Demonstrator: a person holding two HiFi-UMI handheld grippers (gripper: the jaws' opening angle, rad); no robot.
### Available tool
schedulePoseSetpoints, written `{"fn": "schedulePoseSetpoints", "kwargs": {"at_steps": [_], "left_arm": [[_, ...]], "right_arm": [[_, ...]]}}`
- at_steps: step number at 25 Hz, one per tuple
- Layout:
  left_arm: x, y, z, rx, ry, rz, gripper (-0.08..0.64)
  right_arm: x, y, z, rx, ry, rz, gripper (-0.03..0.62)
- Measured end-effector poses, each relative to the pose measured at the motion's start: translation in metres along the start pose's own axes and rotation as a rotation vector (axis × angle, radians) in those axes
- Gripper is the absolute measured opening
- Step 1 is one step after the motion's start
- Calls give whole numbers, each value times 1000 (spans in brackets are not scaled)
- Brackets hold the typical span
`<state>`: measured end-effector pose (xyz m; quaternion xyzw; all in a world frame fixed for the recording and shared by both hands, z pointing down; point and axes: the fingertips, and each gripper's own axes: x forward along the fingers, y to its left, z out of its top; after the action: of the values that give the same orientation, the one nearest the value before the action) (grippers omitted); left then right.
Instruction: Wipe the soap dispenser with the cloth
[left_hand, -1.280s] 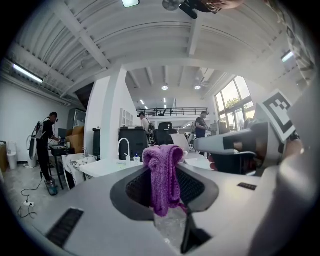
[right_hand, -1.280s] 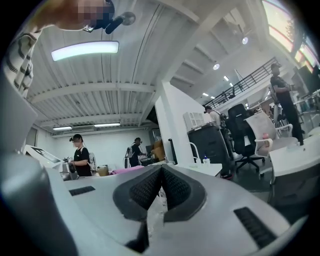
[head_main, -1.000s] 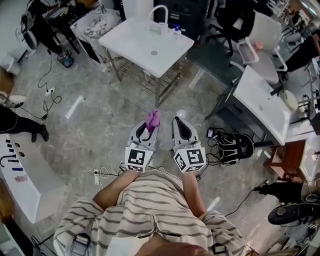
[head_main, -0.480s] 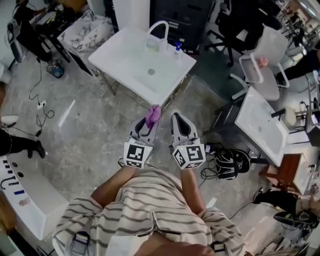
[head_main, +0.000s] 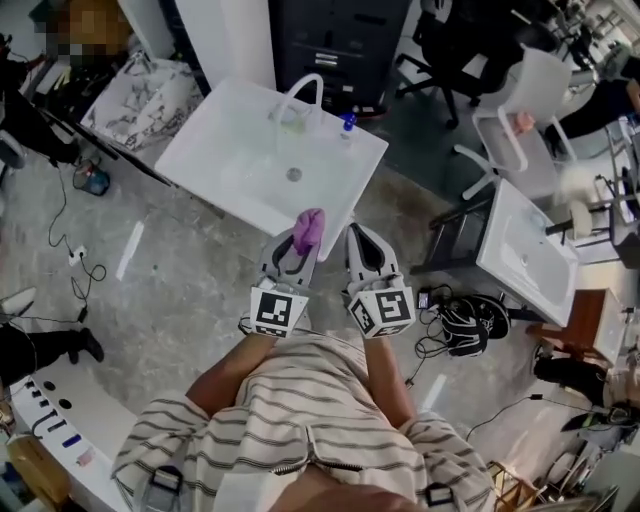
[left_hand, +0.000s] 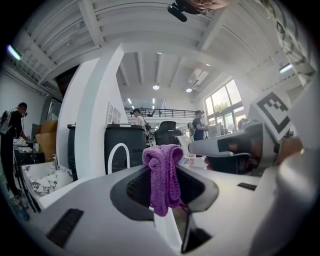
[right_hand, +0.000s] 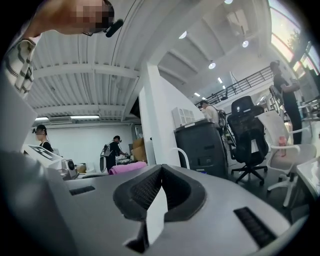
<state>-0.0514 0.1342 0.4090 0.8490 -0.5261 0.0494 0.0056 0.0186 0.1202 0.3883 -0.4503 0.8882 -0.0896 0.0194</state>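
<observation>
two grippers: i hold them side by side and level, facing a white rectangular sink basin (head_main: 215, 150); their marker cubes sit close to my striped shirt (head_main: 300, 420).
left gripper (head_main: 300, 242): jaws clamped on a purple terry cloth (head_main: 307, 230). the cloth is bunched at the tips, with a rolled fold standing above them and a tail hanging down between the dark pads.
right gripper (head_main: 358, 242): jaws pressed together pad to pad, with nothing between them.
small soap dispenser with a blue top (head_main: 347, 124): upright on the far rim of the basin, just right of the white arched faucet (head_main: 300, 92), well apart from both grippers and from the cloth.
basin: its round drain (head_main: 294, 174) is near the middle, and in the head view its near edge lies just past the gripper tips.
surroundings: grey mottled floor (head_main: 190, 290), a black cabinet (head_main: 340, 45) behind the basin, and a white chair (head_main: 520, 100) off to the right.
</observation>
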Motion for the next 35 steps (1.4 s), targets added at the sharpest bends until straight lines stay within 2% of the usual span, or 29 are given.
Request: {"fn": "schedulePoseSetpoints", "kwargs": {"at_steps": [10,14,18,24,30,35], "left_arm": [[54,27,-23,-50,50,-37,115],[83,29,-31,-53,64,-30,115],[115,36,-35,-44,76,-11,115],[162,40,-42,-38,112,17,115],[191,57,-44,-45,137,65,116],[204,66,-48,-60,143,49,117]], "right_arm": [[49,-41,-17,28,55,-60,-3],[66,-68,-21,28,59,-59,-3],[93,-92,-23,7,81,-23,-2],[125,-136,-31,5,103,-31,-2],[153,-156,-41,24,131,-32,-3],[170,-166,-49,25,132,-70,-5]]}}
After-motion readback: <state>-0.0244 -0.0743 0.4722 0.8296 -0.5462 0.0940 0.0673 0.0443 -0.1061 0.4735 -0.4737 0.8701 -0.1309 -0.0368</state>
